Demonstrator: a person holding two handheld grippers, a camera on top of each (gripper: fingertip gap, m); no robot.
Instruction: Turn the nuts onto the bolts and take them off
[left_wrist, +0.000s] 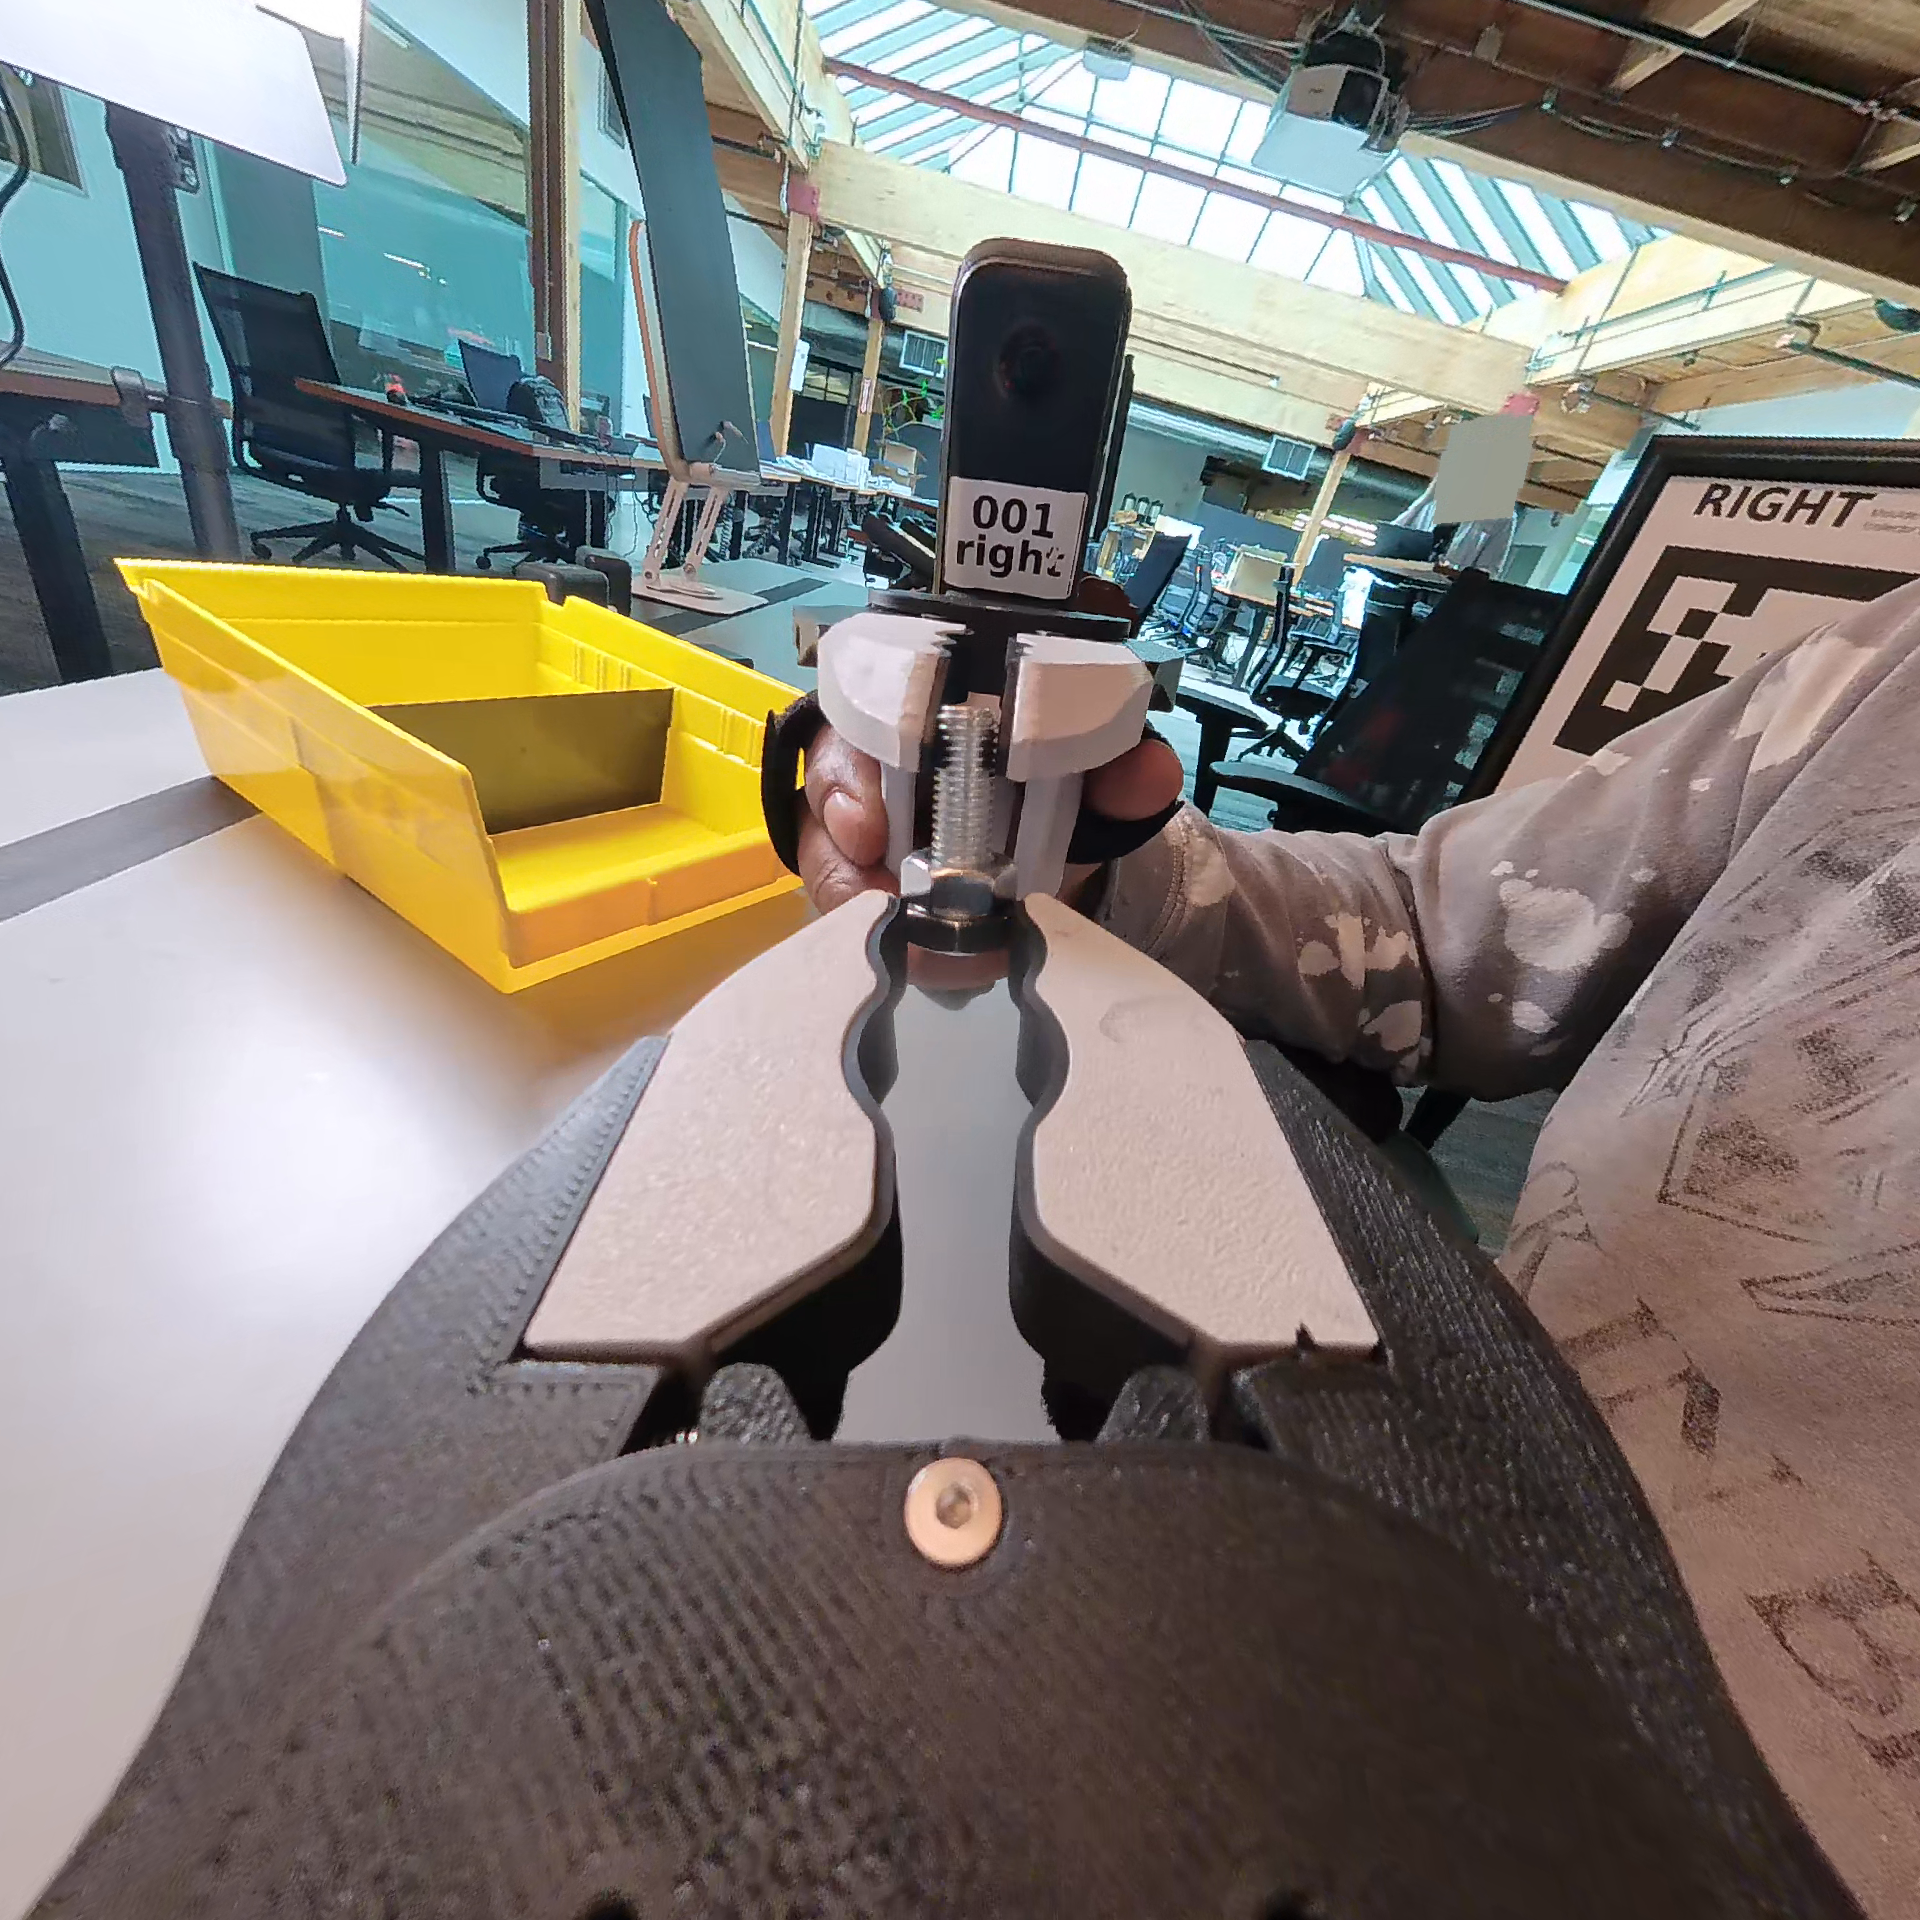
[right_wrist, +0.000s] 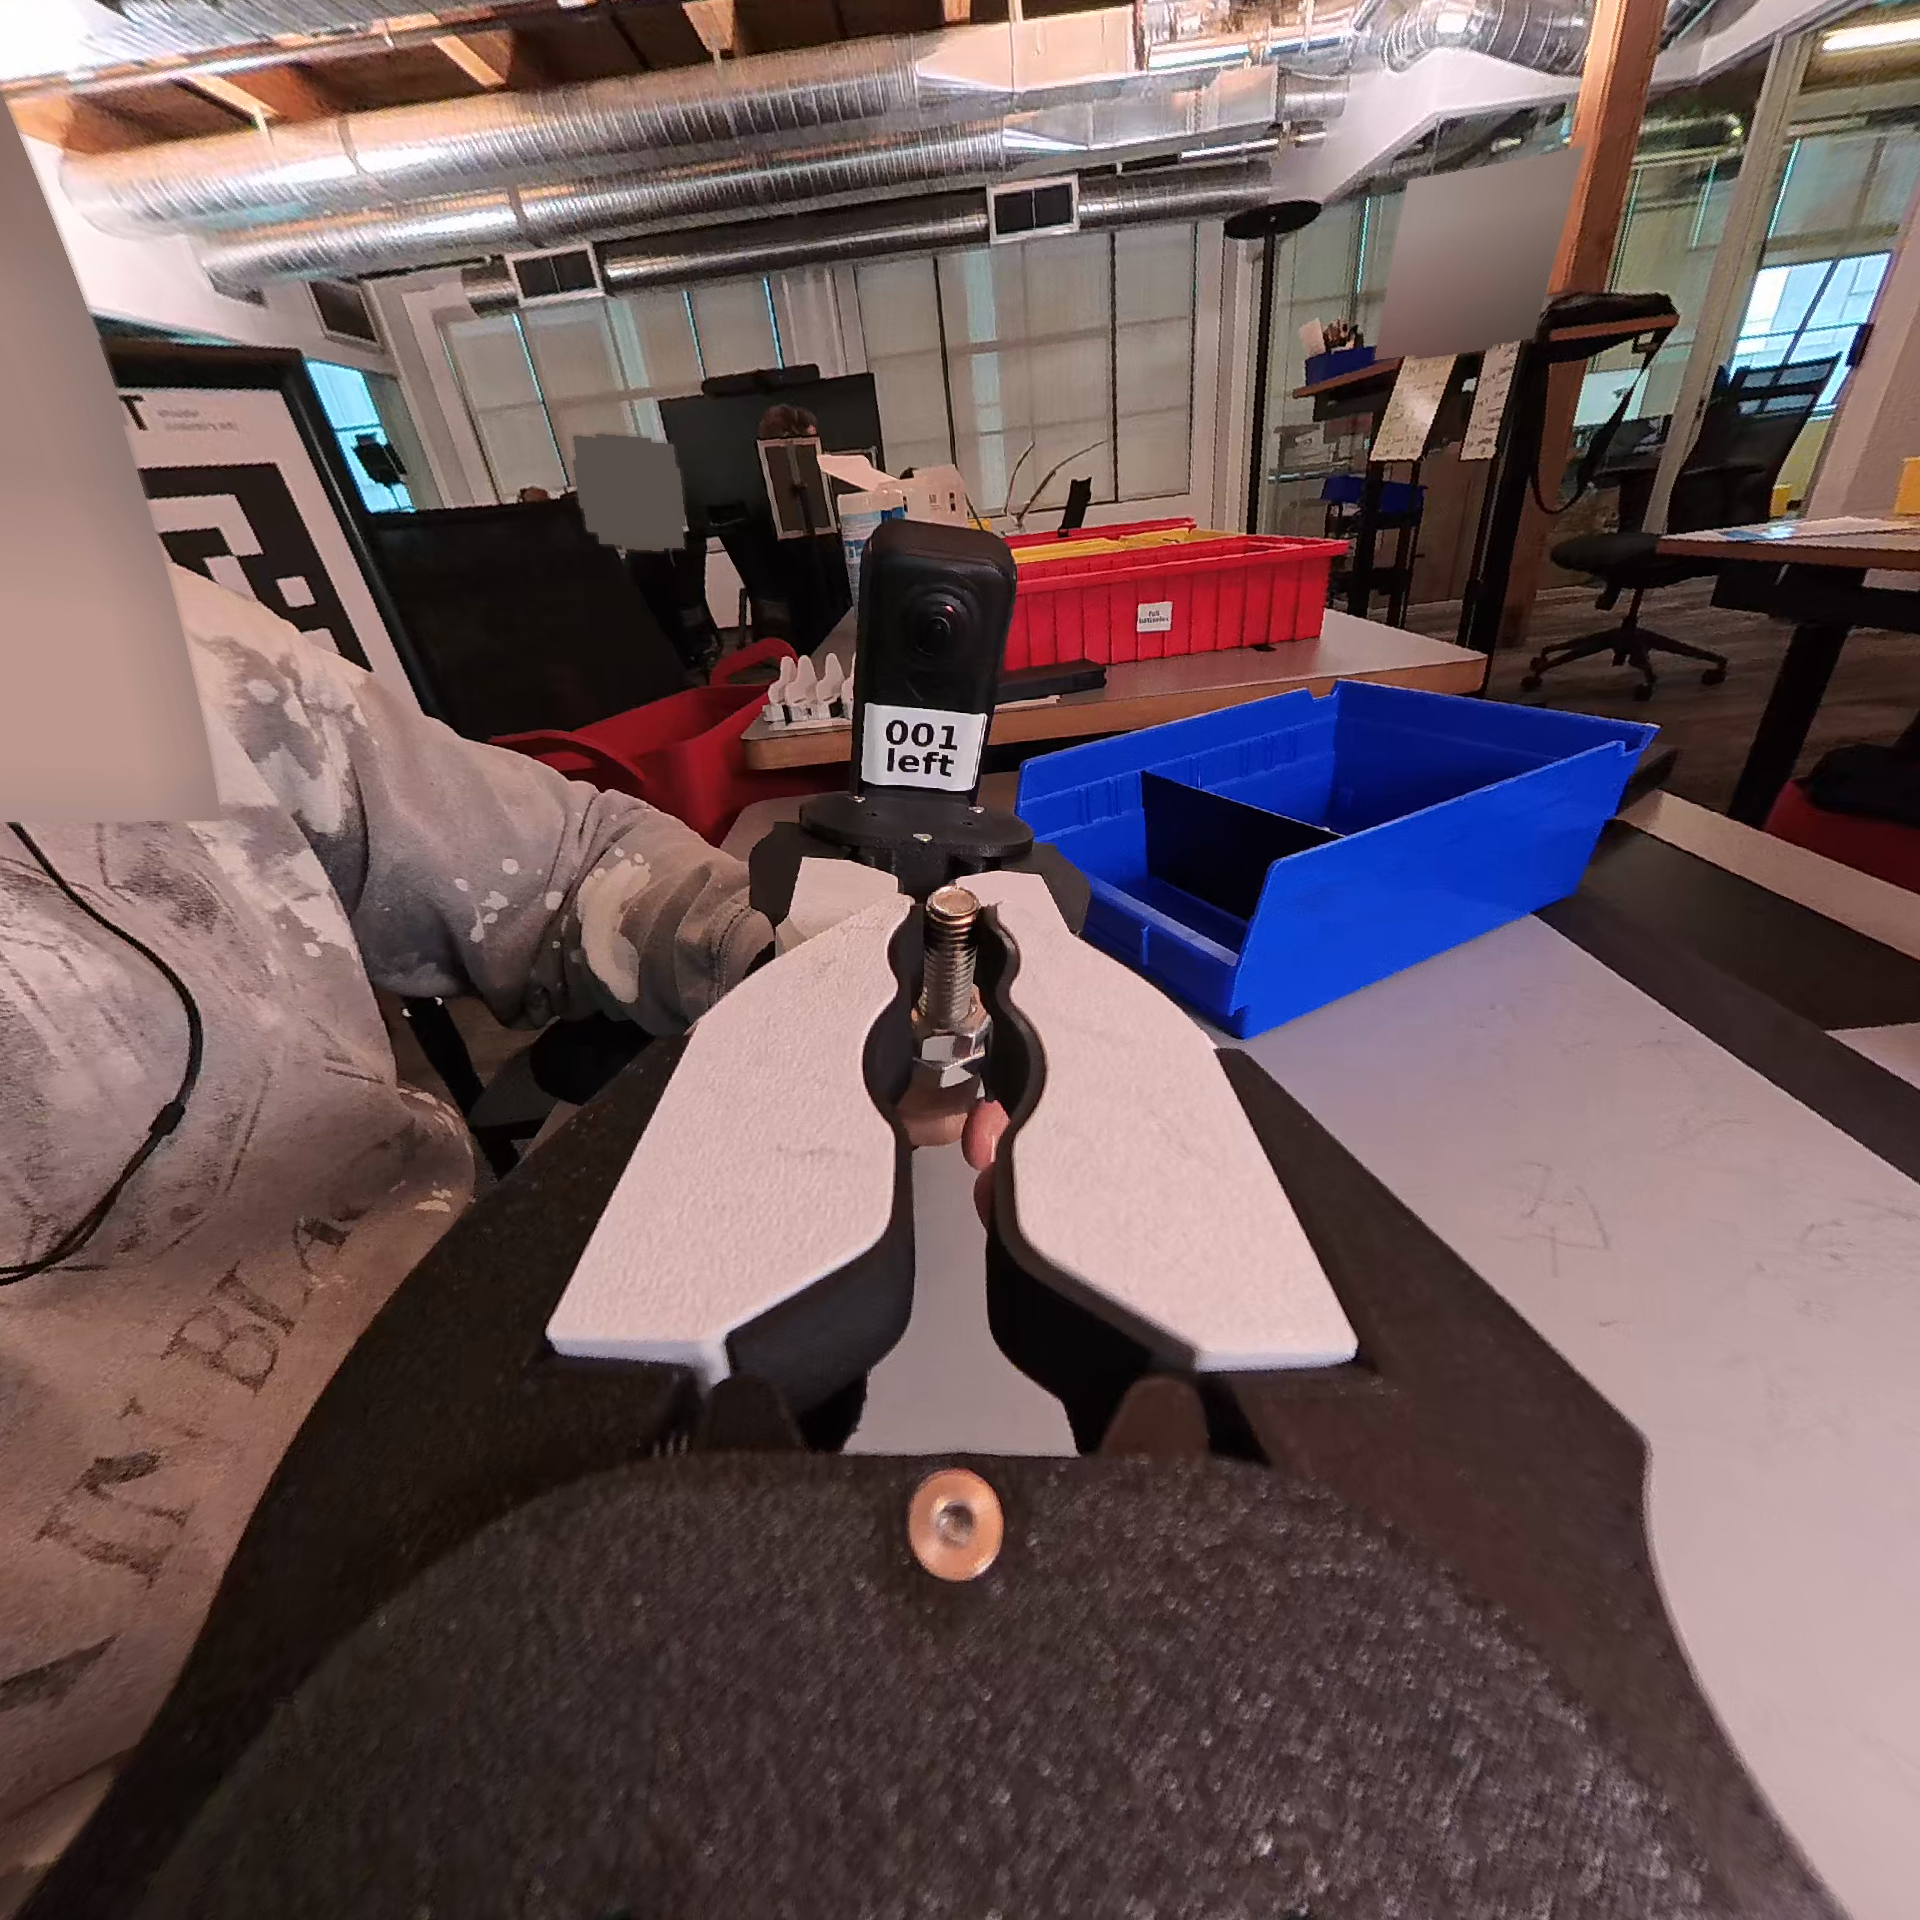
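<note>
We hold the two grippers tip to tip above the grey table (left_wrist: 260, 1091), each pointing at the other. The left gripper (left_wrist: 951, 920) has its jaws pinched on the bolt's (left_wrist: 966, 774) dark head, at its very tips. The right gripper (right_wrist: 951, 1023) clamps the nut (right_wrist: 951, 1044) partway along the threaded shaft, its hand (left_wrist: 847, 821) wrapped round the handle. A yellow bin (left_wrist: 457, 748) and a blue bin (right_wrist: 1340, 831) sit on the table behind.
</note>
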